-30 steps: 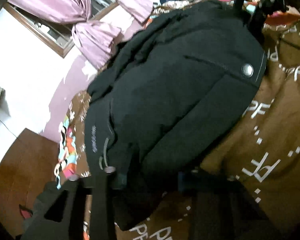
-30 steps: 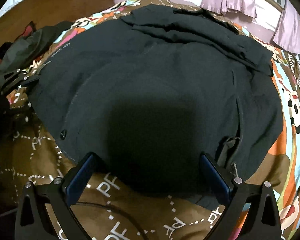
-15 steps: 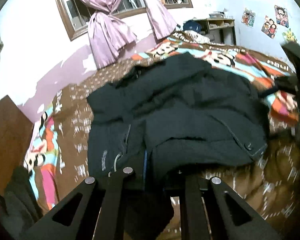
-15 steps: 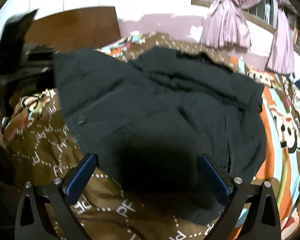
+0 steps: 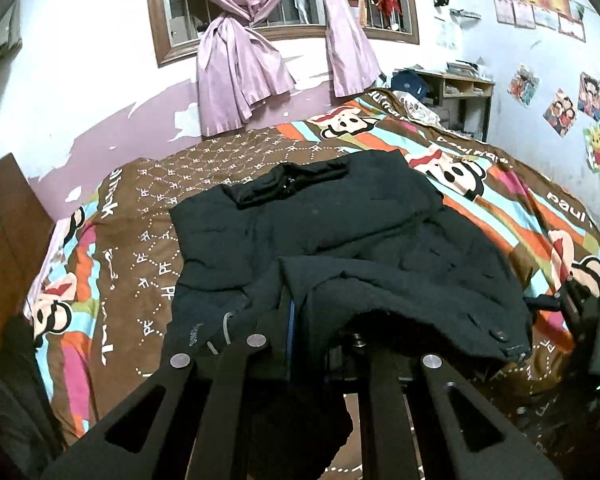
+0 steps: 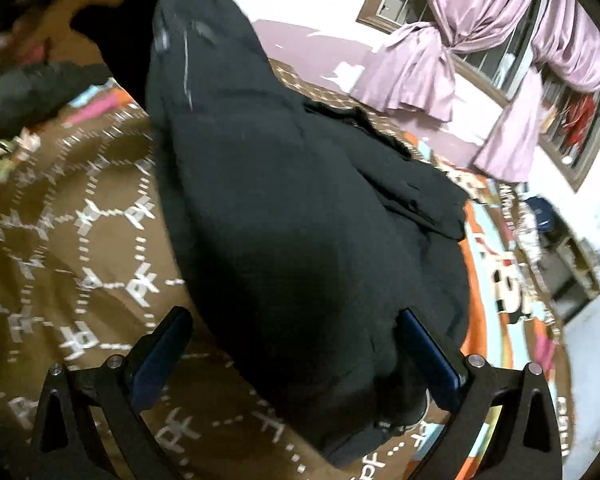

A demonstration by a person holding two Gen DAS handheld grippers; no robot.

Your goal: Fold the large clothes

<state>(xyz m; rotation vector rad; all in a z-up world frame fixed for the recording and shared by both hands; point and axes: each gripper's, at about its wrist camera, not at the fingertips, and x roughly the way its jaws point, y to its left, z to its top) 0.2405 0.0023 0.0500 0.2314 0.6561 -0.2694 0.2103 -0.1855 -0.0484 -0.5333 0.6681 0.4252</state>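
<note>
Fold underway: left tool [image 5: 320,344] clamped on black jacket [image 5: 340,232] hem, lifted over bed [image 5: 148,216]. Right tool [image 6: 292,344] spread apart, apparently empty, jacket between fingers. Next: hem carried toward collar, laid flat.

We see one black padded jacket [image 5: 340,232] spread across the bed, collar [image 5: 288,184] at the far end toward the window. Its near hem is lifted off the bed and doubled back over the body, forming a raised fold with a snap button [image 5: 500,335] at its right corner. A grey drawcord [image 5: 226,326] and small white lettering show on the lower left panel.
</note>
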